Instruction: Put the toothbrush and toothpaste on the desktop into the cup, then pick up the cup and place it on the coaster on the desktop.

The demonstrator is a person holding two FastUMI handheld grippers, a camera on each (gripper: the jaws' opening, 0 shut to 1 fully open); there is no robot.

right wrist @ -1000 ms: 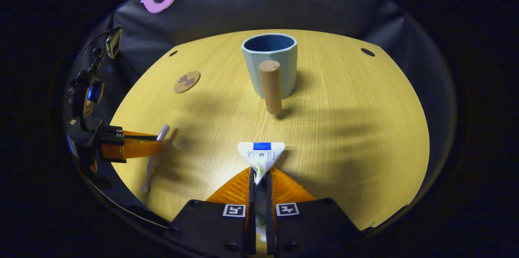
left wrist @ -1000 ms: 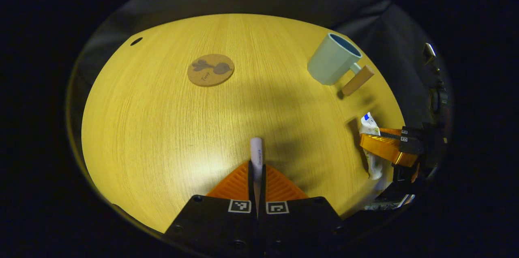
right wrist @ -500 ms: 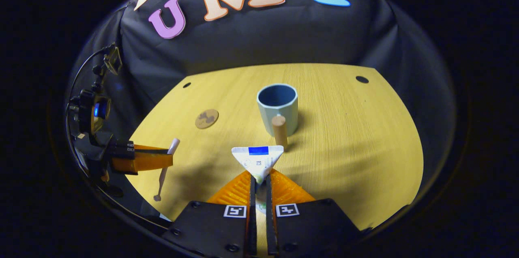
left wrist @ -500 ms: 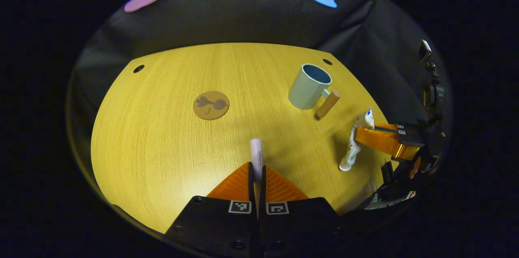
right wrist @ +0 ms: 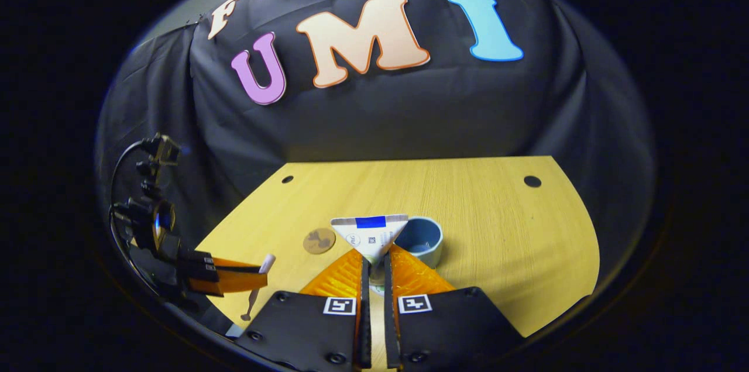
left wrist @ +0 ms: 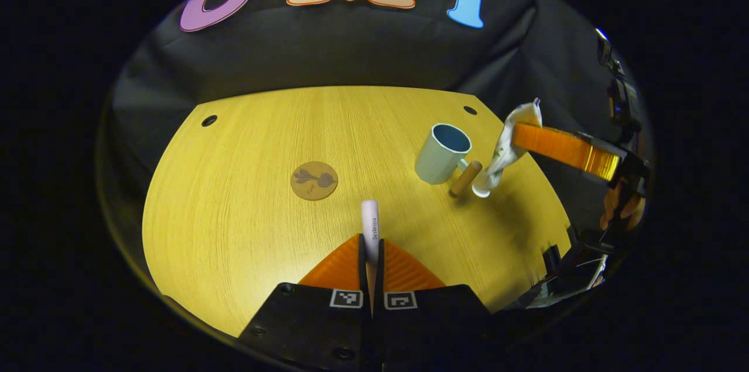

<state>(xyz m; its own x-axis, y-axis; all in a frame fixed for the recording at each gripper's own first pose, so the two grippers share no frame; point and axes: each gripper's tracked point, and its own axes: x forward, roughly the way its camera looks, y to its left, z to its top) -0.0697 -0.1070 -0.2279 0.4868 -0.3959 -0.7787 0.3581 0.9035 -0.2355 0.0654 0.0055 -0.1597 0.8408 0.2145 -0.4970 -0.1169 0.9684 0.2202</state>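
both tongs clamped: left tongs on toothbrush, right tongs dangling toothpaste tube cap-down beside cup (for drop-in).

The desktop is yellow wood with fine straight grain and a few small dark holes. The cup is pale blue-green outside and deeper blue inside, with a tan wooden handle. The round coaster is brown, printed with a darker plant-like figure. The toothbrush is white. The toothpaste is white with a blue band at its flat end. Both grippers, the left gripper and the right gripper, have ribbed orange fingers on black bodies bearing black-and-white square markers.
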